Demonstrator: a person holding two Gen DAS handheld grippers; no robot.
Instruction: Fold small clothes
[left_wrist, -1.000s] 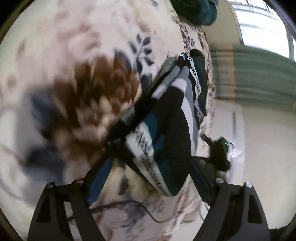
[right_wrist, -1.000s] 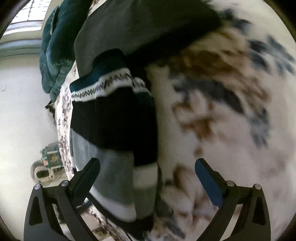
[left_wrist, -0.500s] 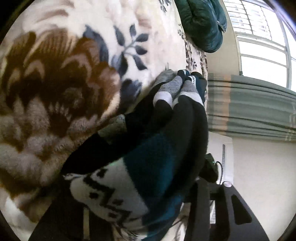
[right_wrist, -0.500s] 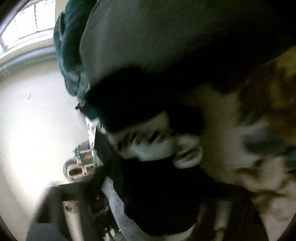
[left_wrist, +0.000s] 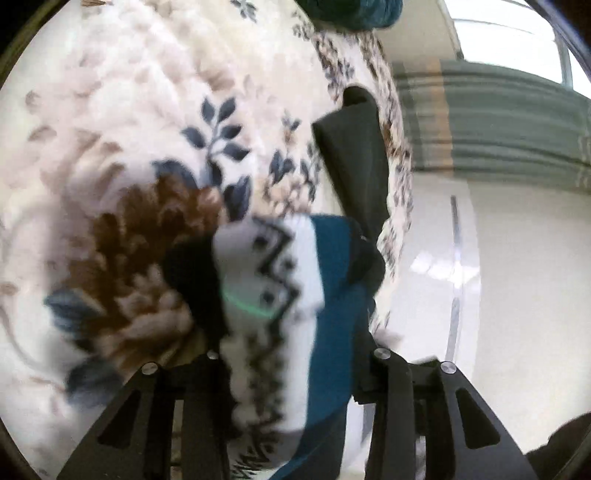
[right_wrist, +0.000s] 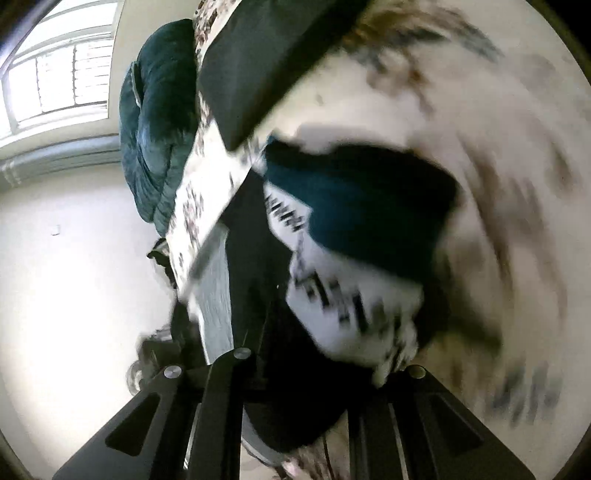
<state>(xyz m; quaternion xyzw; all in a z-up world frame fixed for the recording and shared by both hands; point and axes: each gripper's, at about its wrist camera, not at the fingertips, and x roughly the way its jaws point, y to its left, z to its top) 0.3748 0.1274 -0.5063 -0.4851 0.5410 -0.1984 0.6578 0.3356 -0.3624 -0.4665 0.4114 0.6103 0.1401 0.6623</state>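
A patterned sock (left_wrist: 284, 314), teal, white and black with a zigzag band, fills the space between the fingers of my left gripper (left_wrist: 291, 369), which is shut on it just above a floral fleece blanket (left_wrist: 129, 147). In the right wrist view the same sock (right_wrist: 351, 258) hangs bunched between the fingers of my right gripper (right_wrist: 314, 373), which is also shut on it. Both views are motion-blurred. The fingertips are hidden by the sock.
A dark folded garment (left_wrist: 354, 147) lies on the blanket near the bed's edge, also seen in the right wrist view (right_wrist: 266, 62). A teal quilted bundle (right_wrist: 155, 122) lies further along the bed. Pale floor (left_wrist: 517, 295) lies beyond the edge, with a window (right_wrist: 55, 81) behind.
Both grippers closed on the sock, which was lying flat and stretched before. It is now lifted and bunched between the fingers, and both cameras have swung quickly.
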